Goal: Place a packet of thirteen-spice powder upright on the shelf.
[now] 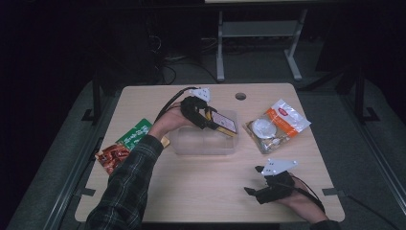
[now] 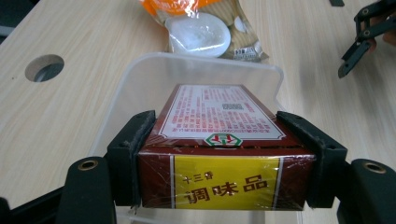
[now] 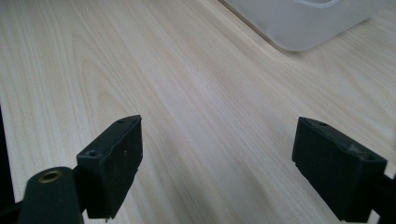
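A dark red seasoning box (image 1: 224, 123) with a yellow end label (image 2: 224, 182) is gripped between the pads of my left gripper (image 1: 210, 120), which is shut on its two sides. The box hangs tilted over the right part of a translucent plastic container (image 1: 203, 141); the container's far wall (image 2: 205, 70) rises just behind the box. My right gripper (image 1: 256, 182) rests low over the table's front right, open, with bare wood between its jaws (image 3: 217, 158).
A clear bag of snacks with an orange top (image 1: 276, 125) lies right of the container. A green and red packet (image 1: 125, 143) lies at the left edge under the forearm. A round cable hole (image 1: 240, 96) sits near the far edge.
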Available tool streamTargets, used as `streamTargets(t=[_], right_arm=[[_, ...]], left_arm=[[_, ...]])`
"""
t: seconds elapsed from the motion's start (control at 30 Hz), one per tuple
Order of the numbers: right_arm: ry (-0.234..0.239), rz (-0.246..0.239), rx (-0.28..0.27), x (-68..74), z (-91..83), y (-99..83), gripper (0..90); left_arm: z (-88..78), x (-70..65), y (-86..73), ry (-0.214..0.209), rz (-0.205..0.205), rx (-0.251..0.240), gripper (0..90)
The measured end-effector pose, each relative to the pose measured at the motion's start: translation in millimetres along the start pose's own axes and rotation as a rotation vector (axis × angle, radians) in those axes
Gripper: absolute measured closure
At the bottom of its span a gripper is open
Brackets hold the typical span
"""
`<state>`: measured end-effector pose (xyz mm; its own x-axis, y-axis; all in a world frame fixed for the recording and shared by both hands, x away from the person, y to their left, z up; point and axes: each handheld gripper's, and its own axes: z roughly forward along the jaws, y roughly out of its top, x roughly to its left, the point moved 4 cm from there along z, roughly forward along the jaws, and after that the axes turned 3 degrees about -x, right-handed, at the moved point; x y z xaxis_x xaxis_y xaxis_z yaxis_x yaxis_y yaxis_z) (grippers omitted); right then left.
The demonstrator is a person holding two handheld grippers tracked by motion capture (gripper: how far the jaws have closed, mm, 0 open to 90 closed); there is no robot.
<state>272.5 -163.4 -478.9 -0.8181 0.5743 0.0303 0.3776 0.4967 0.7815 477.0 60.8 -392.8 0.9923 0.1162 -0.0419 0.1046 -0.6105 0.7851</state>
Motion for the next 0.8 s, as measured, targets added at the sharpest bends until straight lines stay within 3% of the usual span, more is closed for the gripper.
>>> streamTargets(t=[0.33, 0.8], right_arm=[[0.006, -0.001, 0.001, 1.1, 0.5, 0.4, 15.8], [0.012, -0.007, -0.003, 1.2, 0.7, 0.4, 15.8]], left_arm=[[4.0, 0.2, 15.6, -0.005, 0.019, -0.023, 31.1], [23.5, -1.0, 27.7, -0.031, 0.021, -0.052, 31.2]])
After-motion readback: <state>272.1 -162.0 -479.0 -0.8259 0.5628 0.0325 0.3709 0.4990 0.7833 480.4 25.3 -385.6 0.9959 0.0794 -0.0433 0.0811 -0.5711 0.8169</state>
